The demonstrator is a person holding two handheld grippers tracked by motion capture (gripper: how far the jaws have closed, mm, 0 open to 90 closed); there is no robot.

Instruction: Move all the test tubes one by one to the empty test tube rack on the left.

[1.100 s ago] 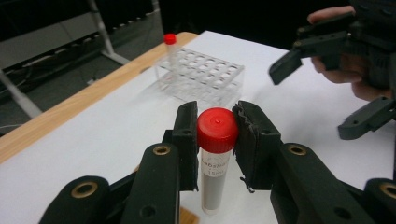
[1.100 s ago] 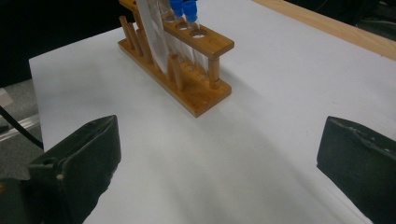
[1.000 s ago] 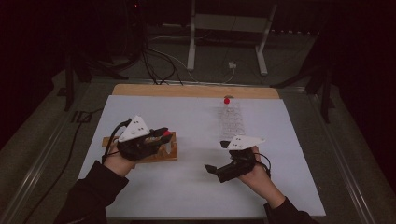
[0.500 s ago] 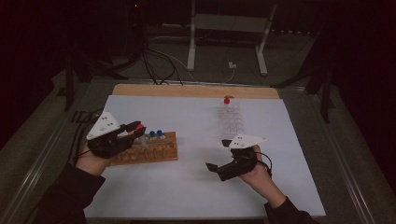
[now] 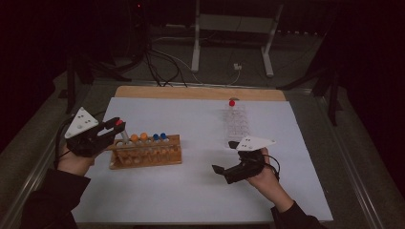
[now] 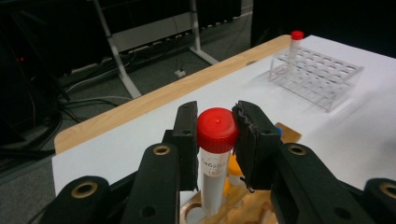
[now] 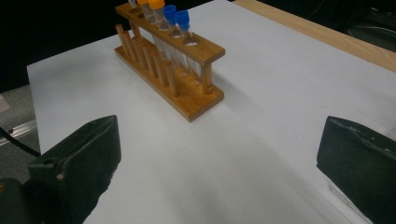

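Sitting clamped between left gripper (image 6: 215, 140) pads: red-capped tube (image 6: 215, 154).

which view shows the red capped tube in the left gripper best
The left gripper view: the red-capped tube stands close up, its red cap clamped between the left gripper pads above the wooden rack. In the high view the tube is small, at the jaw tips. The right gripper view shows the rack's orange- and blue-capped tubes instead.
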